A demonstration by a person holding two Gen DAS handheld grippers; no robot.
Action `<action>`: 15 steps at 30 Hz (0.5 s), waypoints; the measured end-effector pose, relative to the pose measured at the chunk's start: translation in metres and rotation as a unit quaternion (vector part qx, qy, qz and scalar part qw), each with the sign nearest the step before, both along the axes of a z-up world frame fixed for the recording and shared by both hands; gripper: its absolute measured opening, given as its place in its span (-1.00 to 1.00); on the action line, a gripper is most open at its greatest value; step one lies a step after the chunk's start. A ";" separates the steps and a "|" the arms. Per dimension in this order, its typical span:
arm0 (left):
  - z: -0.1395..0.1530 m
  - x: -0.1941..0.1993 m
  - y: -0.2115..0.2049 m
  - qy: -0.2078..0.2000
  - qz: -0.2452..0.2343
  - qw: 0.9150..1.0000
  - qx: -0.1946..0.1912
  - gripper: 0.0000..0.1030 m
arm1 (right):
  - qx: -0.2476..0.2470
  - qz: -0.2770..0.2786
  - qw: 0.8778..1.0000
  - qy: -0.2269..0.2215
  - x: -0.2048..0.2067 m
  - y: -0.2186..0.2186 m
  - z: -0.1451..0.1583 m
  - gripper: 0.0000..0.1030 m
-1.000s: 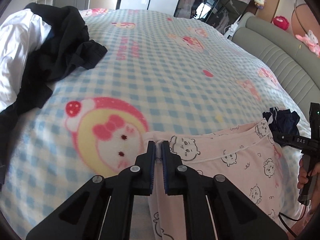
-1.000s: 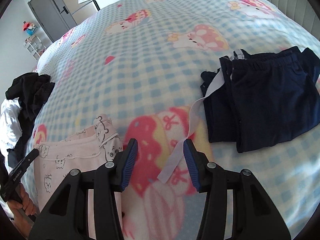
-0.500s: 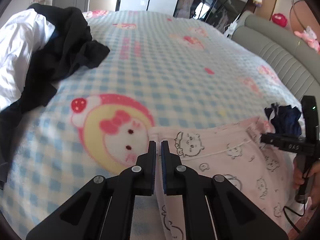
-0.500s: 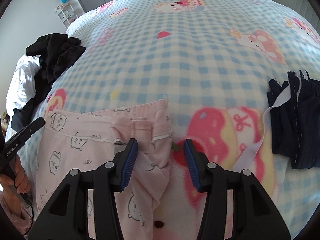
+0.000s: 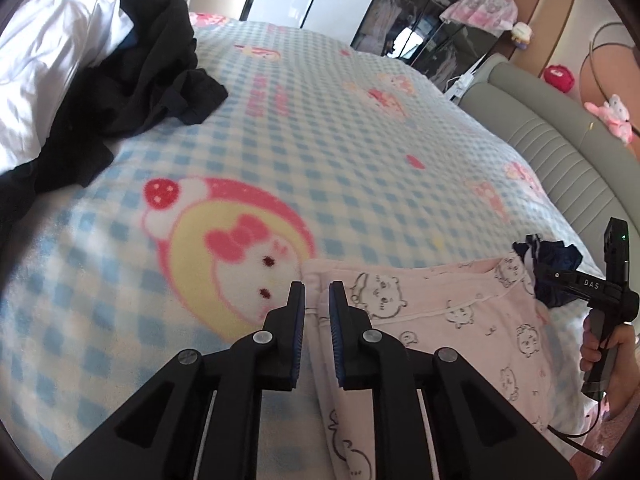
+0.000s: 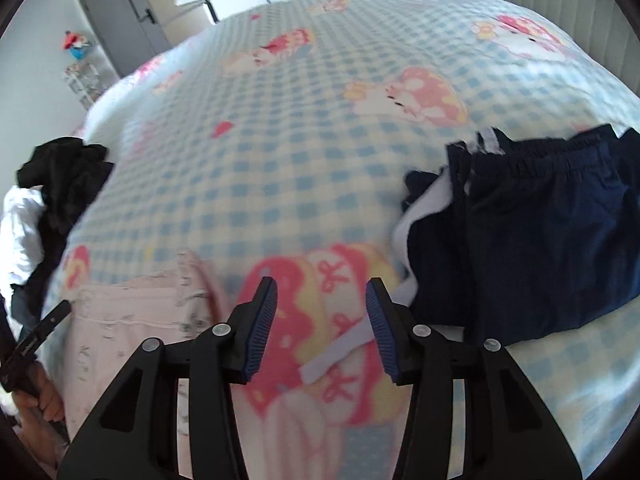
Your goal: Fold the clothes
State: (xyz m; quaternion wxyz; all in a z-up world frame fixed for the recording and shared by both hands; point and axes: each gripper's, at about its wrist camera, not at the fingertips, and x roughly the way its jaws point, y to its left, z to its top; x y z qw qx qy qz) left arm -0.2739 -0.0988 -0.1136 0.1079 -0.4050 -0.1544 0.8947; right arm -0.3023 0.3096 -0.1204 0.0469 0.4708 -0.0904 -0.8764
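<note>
My left gripper point(image 5: 317, 294) is opening, its jaws parting around the pink pyjamas' point(image 5: 452, 320) corner with cloth between the pads but no longer pinched. My right gripper point(image 6: 321, 300) hangs released and empty over the blanket point(image 6: 280, 160), the pyjamas lying flat at its 9 o'clock and a white strap point(image 6: 340, 350) below the jaws. Folded navy shorts point(image 6: 540, 240) sit at 2 o'clock. Farther off, at 10 o'clock, a black-and-white clothes heap point(image 5: 80, 80) waits.

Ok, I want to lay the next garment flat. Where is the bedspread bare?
Bare: the wide checked bedspread between the black and white pile, the pink pajamas and the headboard. Crowded: the near edge, with pajamas and folded navy clothes.
</note>
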 end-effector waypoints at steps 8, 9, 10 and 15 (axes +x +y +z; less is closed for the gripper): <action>-0.010 -0.010 0.013 -0.022 -0.013 0.999 -0.025 -0.83 | 0.024 0.118 0.992 -0.047 -0.016 -0.070 -0.033 -0.56; -0.006 -0.008 0.013 -0.011 -0.012 0.999 -0.027 -0.83 | 0.006 0.119 0.991 -0.052 -0.016 -0.067 -0.039 -0.67; -0.001 -0.006 0.013 0.000 -0.010 0.999 -0.030 -0.83 | 0.004 0.118 0.992 -0.040 -0.014 -0.067 -0.036 -0.72; 0.014 -0.002 0.013 0.030 0.005 0.998 -0.057 -0.86 | -0.023 0.127 0.992 0.012 -0.006 -0.066 -0.015 -0.81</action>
